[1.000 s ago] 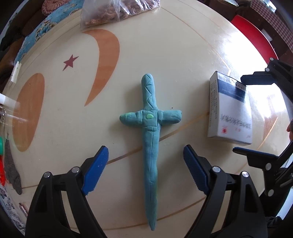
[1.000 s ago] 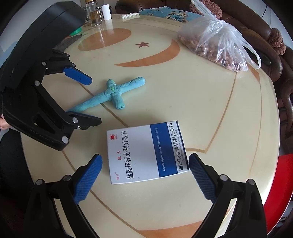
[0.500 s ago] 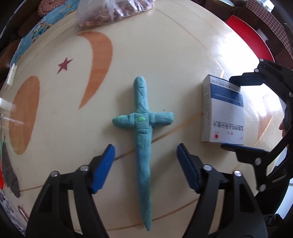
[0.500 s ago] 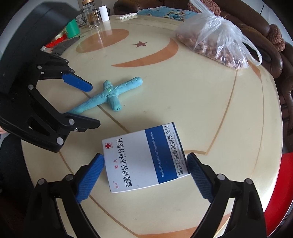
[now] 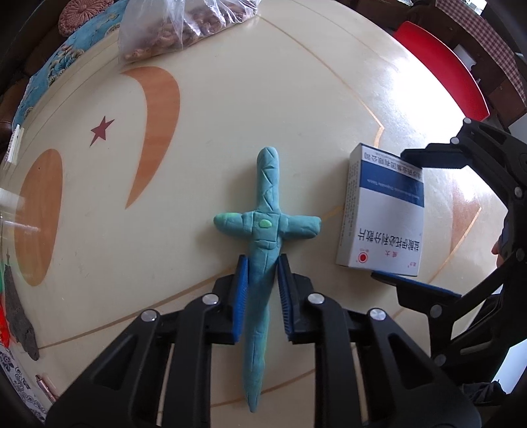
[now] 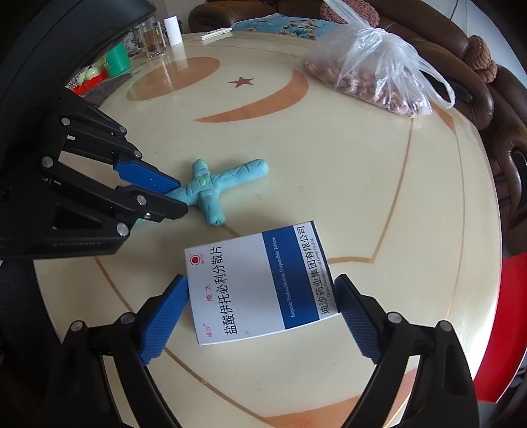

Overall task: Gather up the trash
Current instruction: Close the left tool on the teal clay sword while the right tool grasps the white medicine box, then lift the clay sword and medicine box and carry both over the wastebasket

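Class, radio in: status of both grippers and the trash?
Left gripper shut on clay sword. Right gripper open, straddling medicine box. Nothing blocking.

A home living room — a round glossy table (image 6: 378, 171) with inlaid crescents and a star, a brown leather sofa (image 6: 474, 66) curving behind it, a patterned blue cushion (image 6: 280, 24), drinking glasses (image 6: 153, 36) and a tied plastic bag of nuts (image 6: 369, 75) — everyday household clutter

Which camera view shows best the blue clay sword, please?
The left wrist view shows the clay sword best: it looks down on the whole piece, from tip to handle, with the left tongs shut on its blade. The right wrist view shows it smaller and slanted, its blade hidden behind the left tongs.
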The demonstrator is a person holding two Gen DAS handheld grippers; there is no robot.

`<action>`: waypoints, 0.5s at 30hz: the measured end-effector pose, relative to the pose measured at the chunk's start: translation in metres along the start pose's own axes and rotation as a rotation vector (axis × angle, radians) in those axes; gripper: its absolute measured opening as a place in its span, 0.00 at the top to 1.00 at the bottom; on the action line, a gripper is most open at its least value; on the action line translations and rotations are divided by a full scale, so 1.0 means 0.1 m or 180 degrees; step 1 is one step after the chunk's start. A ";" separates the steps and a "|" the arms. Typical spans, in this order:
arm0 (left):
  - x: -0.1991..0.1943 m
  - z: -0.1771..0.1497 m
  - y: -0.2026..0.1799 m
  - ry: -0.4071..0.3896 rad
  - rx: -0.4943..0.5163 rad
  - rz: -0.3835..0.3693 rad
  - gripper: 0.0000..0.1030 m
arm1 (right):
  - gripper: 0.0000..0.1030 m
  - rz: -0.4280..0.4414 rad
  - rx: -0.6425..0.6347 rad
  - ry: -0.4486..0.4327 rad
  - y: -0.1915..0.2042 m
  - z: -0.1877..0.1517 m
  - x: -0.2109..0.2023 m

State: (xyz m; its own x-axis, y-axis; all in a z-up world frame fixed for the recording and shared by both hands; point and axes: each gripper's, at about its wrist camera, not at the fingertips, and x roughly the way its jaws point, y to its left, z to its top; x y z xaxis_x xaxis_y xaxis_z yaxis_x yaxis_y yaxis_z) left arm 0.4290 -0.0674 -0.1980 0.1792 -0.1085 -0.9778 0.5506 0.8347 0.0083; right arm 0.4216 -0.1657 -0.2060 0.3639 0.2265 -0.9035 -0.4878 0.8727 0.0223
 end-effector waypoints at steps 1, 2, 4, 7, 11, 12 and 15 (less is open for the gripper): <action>0.00 0.00 0.00 -0.0001 -0.0012 0.0001 0.82 | 0.16 -0.0009 0.0015 -0.0013 0.00 -0.01 -0.01; 0.00 0.00 0.00 -0.0003 -0.0017 0.0010 0.82 | 0.16 -0.0026 0.0033 -0.0029 0.00 -0.03 -0.02; -0.02 -0.01 0.00 -0.0030 -0.0026 -0.0011 0.82 | 0.16 0.0010 0.0067 -0.0059 -0.01 -0.04 -0.05; -0.05 -0.03 0.01 -0.0097 -0.0015 0.0015 0.82 | 0.16 -0.0004 0.0110 -0.0114 -0.02 -0.06 -0.13; -0.15 -0.07 -0.03 -0.0167 0.0009 0.0052 0.82 | 0.16 -0.0046 0.0154 -0.0168 -0.02 -0.07 -0.23; -0.23 -0.17 -0.08 -0.0191 0.0004 0.0059 0.82 | 0.16 -0.0062 0.0172 -0.0179 -0.01 -0.07 -0.26; -0.36 -0.24 -0.07 -0.0248 0.0013 0.0067 0.82 | 0.16 -0.0101 0.0214 -0.0211 0.01 -0.10 -0.34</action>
State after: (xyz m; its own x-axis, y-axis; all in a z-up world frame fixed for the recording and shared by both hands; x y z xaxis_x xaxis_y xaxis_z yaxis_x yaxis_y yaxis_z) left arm 0.3989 -0.0564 -0.1675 0.2537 -0.1328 -0.9581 0.5493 0.8351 0.0297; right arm 0.4009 -0.1772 -0.1794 0.4311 0.2246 -0.8739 -0.4218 0.9064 0.0249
